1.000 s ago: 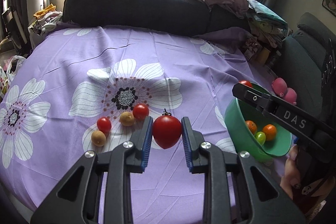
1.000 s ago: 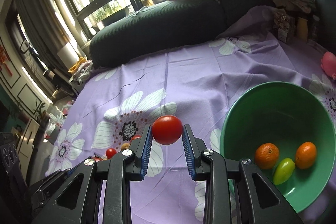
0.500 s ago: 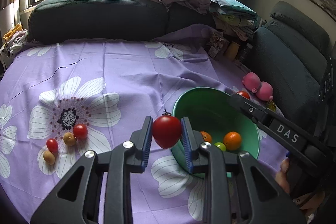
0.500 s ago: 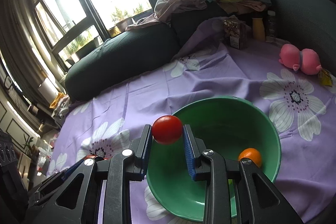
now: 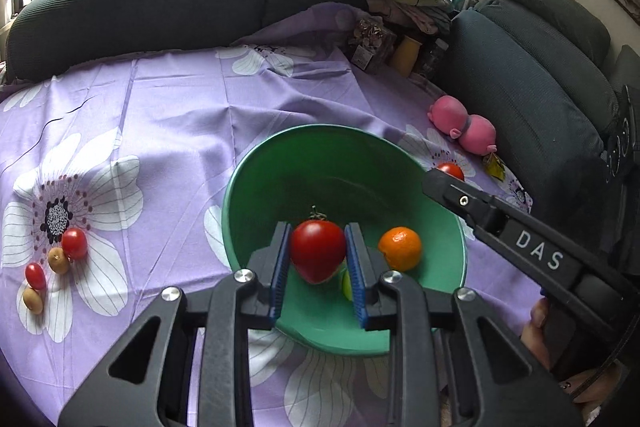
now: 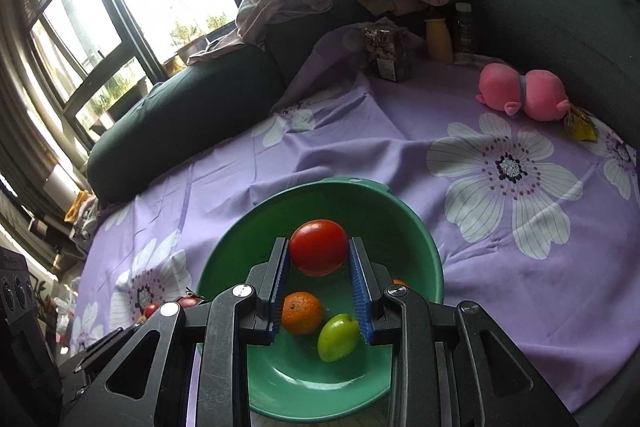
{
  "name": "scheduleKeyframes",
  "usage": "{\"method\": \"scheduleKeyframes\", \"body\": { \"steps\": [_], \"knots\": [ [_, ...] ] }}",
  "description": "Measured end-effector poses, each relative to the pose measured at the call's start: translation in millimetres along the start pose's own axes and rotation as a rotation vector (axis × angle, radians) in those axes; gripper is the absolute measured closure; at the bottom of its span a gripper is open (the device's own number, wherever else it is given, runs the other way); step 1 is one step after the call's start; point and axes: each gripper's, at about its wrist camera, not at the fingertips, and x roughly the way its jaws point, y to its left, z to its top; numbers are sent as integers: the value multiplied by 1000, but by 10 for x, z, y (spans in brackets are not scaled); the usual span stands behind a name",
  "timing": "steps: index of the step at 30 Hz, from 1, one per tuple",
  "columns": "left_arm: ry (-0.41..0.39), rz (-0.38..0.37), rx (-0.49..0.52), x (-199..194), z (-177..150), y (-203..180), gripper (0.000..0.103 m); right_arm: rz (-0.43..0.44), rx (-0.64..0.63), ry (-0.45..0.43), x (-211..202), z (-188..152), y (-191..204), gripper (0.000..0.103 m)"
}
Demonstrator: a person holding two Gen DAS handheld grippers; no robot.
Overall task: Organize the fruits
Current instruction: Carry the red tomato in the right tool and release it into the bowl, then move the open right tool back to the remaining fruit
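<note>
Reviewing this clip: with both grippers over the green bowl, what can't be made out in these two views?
- Left wrist view: the green fruit in the green bowl is mostly hidden behind the left gripper and its tomato.
- Right wrist view: the second orange is nearly covered by the right gripper.
- Right wrist view: the loose fruits on the cloth are hidden by the left gripper's body.

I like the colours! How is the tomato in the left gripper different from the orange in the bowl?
The tomato is red with a green stalk on top; the orange is orange with dimpled skin. The tomato is clamped in the left gripper above the green bowl; the orange lies loose inside it. Both are roundish fruits.
</note>
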Motion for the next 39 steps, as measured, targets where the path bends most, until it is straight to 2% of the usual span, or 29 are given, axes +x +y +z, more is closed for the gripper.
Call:
{"method": "scheduleKeyframes", "body": {
  "steps": [7, 15, 19, 20, 22, 27, 30, 39],
  "knots": [
    [31, 10, 6, 144, -26, -34, 76, -24, -23, 54, 120, -39, -3, 72],
    [32, 4, -27, 109, -15, 56, 76, -39, -23, 57, 127, -22, 37, 72],
    [14, -17, -47, -27, -11, 137, 68, -12, -13, 62, 127, -5, 82, 72],
    [6, -19, -49, -71, -10, 162, 65, -3, -7, 64, 129, -1, 94, 71],
    [-9, -10, -55, -168, -10, 225, 63, 12, -3, 63, 131, 2, 130, 61],
    [-52, 50, -85, -445, -13, 525, 57, 40, -25, 57, 149, -8, 324, 60],
    [-77, 111, -115, -613, -15, 763, 57, 81, -50, 72, 179, -35, 489, 60],
    [-104, 302, -189, -987, -113, 1450, 52, 132, -147, 89, 257, -159, 1015, 59]
  ]
}}
